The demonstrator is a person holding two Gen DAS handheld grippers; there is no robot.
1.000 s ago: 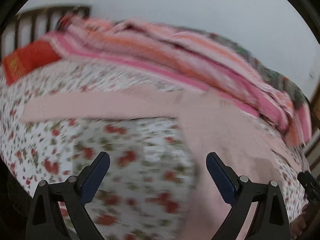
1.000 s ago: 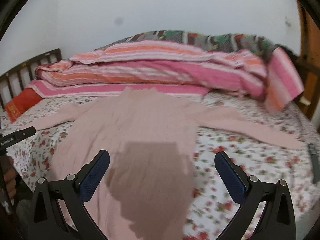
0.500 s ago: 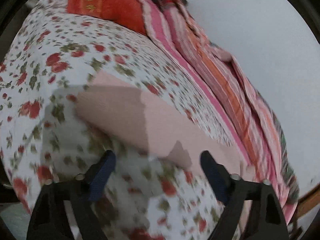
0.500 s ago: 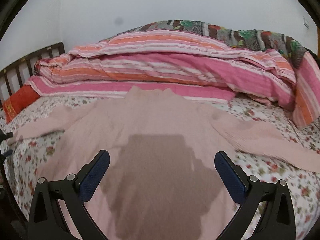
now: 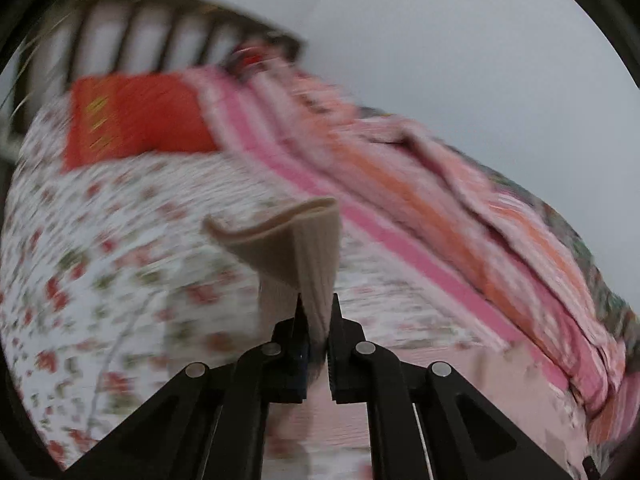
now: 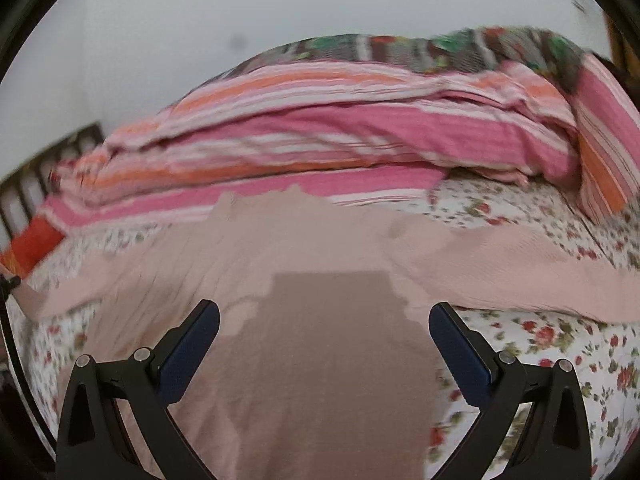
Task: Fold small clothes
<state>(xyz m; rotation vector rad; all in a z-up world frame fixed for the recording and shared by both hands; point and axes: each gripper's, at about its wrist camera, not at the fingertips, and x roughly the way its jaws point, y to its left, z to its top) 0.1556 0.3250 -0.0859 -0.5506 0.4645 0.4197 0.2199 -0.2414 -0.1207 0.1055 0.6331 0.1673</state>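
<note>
One sleeve cuff (image 5: 296, 248) of the pale pink sweater (image 6: 304, 320) now stands pinched between the closed jaws of the left gripper (image 5: 316, 308), where half a second ago that gripper hung open above the flat sleeve end. The ribbed cuff rises clear of the flowered bedsheet (image 5: 120, 240), its free edge curling over toward the left, and the blur across the left wrist view suggests the hand is in motion. That catch likely marks the start of the first fold, with the sleeve ready to be carried inward across the sweater's body. Over that body the right gripper (image 6: 324, 344) hovers with jaws spread wide and nothing between them, much as it did a second ago, while the right sleeve (image 6: 520, 264) lies stretched flat toward the bed's right side. Beyond the sweater, a heap of pink and orange striped bedding (image 6: 340, 136) crowds the far edge, close to the collar. A red pillow (image 5: 132, 120) sits by the dark slatted headboard (image 5: 160, 28) on the left, well apart from the cuff. Open sheet lies on both sides of the sweater, giving room to swing each sleeve inward.
</note>
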